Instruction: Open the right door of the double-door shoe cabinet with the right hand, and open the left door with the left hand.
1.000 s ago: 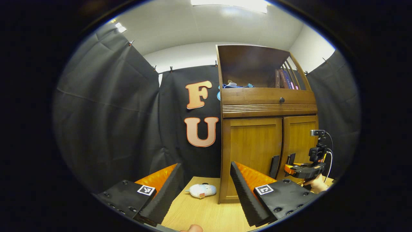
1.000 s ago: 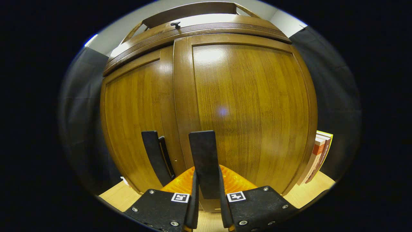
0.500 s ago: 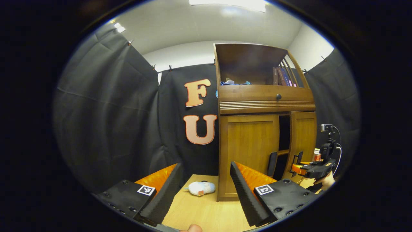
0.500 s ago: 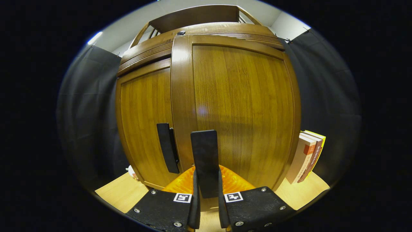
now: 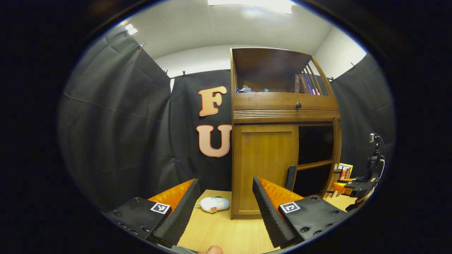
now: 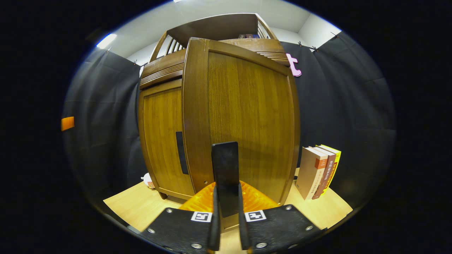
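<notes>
since a second ago the right door (image 6: 243,116) has swung wide, its handle (image 6: 226,176) clamped in the right gripper (image 6: 226,211); left door (image 5: 265,165) remains closed, left gripper (image 5: 226,208) spread wide, well short of it

One shoe cabinet (image 5: 282,116) with two doors: one left door (image 5: 265,165), closed, and one right door (image 6: 243,116), swung open. Two black door handles (image 6: 226,176). One drawer knob (image 5: 298,105). One plush toy (image 5: 212,204), near left. Three standing books (image 6: 317,173), right. Two grippers (image 5: 226,208).
</notes>
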Motion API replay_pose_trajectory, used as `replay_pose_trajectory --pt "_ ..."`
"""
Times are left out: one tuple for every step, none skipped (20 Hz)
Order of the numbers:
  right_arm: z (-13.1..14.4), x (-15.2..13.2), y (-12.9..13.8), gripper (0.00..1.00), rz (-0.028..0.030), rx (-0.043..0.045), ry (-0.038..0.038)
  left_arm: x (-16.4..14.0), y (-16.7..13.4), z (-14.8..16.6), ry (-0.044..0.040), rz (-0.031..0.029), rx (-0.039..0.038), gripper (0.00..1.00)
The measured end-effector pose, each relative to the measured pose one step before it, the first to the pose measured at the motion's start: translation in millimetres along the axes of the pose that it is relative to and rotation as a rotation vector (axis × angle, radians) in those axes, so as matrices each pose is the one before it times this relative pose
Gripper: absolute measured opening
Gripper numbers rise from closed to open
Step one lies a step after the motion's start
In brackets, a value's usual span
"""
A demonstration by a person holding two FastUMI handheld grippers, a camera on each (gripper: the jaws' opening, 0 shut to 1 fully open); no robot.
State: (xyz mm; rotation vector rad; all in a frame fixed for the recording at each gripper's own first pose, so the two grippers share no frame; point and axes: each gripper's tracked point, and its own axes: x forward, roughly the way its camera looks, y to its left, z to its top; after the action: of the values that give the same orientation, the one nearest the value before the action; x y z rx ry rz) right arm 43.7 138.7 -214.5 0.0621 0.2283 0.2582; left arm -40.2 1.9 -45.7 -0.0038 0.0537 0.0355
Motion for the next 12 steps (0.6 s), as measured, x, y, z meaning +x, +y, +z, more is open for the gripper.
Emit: replay_pose_trajectory --pt "0.09 -6.02 -6.66 0.18 -0.00122 0.00262 0.00237 -0.8 -4.9 -1.56 0.00411 -0.0052 0.00023 0.94" --pt "2.45 -10.99 -9.61 0.17 -0.00651 0.00271 -0.00415 -2.79 -6.0 -0.58 0.00147 -0.00964 -0.00336 0.94" --pt "-0.16 -7.67 -8.48 0.17 -0.01146 -0.00364 -0.00097 -0.76 -4.54 -1.03 0.00432 -0.00629 -0.00369 0.94" --pt "0.44 -6.12 -8.7 0.17 -0.01461 -0.00908 -0.00207 -0.04 -5.68 -1.05 -0.001 -0.00746 -0.00439 0.94" --pt "-0.14 -5.43 -8.48 0.17 -0.01552 -0.0075 -0.00278 -0.14 -5.64 1.03 -0.00076 -0.00889 -0.00256 0.95" --pt "-0.27 -3.54 -6.85 0.14 -0.01285 -0.01014 0.0004 -0.57 -5.97 -1.12 0.00046 -0.00629 -0.00254 0.97" --pt "0.59 -3.97 -8.19 0.07 -0.01558 -0.00937 -0.0039 0.16 -5.42 0.32 -0.00083 -0.00779 -0.00162 0.94" --pt "-0.02 -3.31 -7.39 0.13 -0.01408 -0.00685 -0.0016 0.52 -4.45 0.74 -0.00011 -0.0056 0.00019 0.95" --pt "-0.53 -2.74 -5.58 0.1 -0.00658 -0.01053 -0.00242 0.65 -3.22 0.57 -0.00174 -0.00239 0.00312 0.95" --pt "-1.45 -4.45 -6.52 0.09 -0.00602 -0.00492 -0.00349 0.62 -4.31 0.37 -0.00405 -0.0018 0.00401 0.94" --pt "0.22 -2.64 -7.96 0.1 -0.00938 0.00139 0.00014 1.36 -3.9 0.0 0.0003 0.00035 0.00286 0.94" --pt "0.21 -2.15 -7.02 0.09 -0.00935 0.0004 -0.0006 1.12 -4.22 -1.36 0.00056 -0.00257 0.00093 0.94"
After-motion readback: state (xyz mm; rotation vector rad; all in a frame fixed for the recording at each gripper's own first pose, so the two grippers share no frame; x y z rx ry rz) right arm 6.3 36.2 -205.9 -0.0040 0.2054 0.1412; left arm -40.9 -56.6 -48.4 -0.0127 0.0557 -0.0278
